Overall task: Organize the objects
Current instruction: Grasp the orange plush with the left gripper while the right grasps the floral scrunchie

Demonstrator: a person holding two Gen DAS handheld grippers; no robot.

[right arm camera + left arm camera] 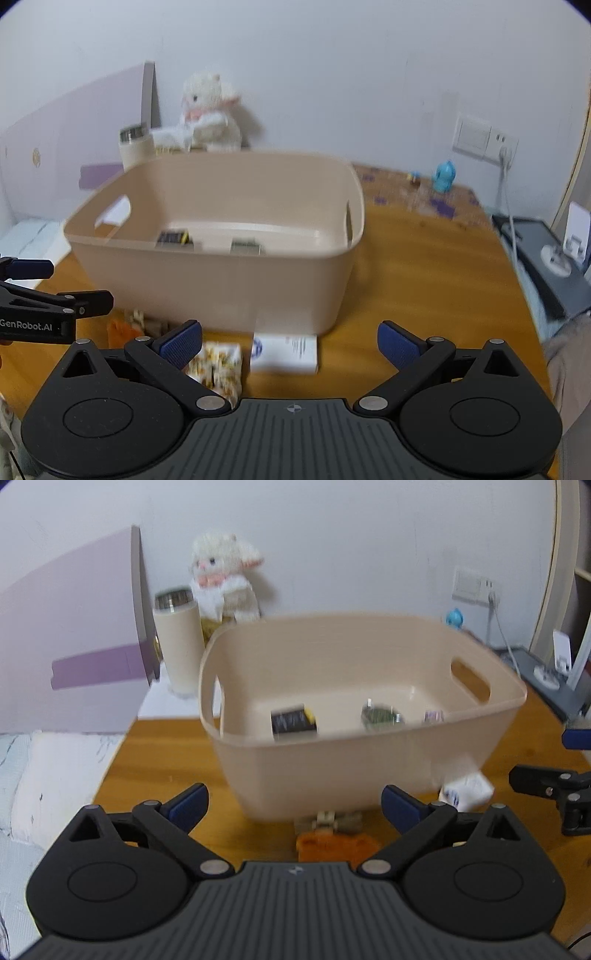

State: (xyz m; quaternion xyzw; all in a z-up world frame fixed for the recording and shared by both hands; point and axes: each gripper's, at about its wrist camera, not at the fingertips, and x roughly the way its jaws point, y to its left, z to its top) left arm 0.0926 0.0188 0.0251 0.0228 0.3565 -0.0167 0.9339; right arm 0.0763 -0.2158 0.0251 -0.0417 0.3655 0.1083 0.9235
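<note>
A beige plastic basket (369, 768) stands on the wooden table; it also shows in the right wrist view (221, 288). Inside it lie a black box (293, 720), a round greenish tin (380, 714) and a small purple item (433, 716). My left gripper (294, 806) is open and empty, just in front of the basket, above an orange packet (332, 845) and a small beige toy (327, 819). My right gripper (290, 343) is open and empty above a white box (284, 352), with a yellow-patterned packet (218, 365) by its left finger.
A plush lamb (225, 579), a cream flask (177, 642) and a purple board (74, 646) stand behind the basket. A blue figurine (443, 177) and a wall socket with a cable (502, 147) are at the back right. A dark device (546, 258) sits at the right edge.
</note>
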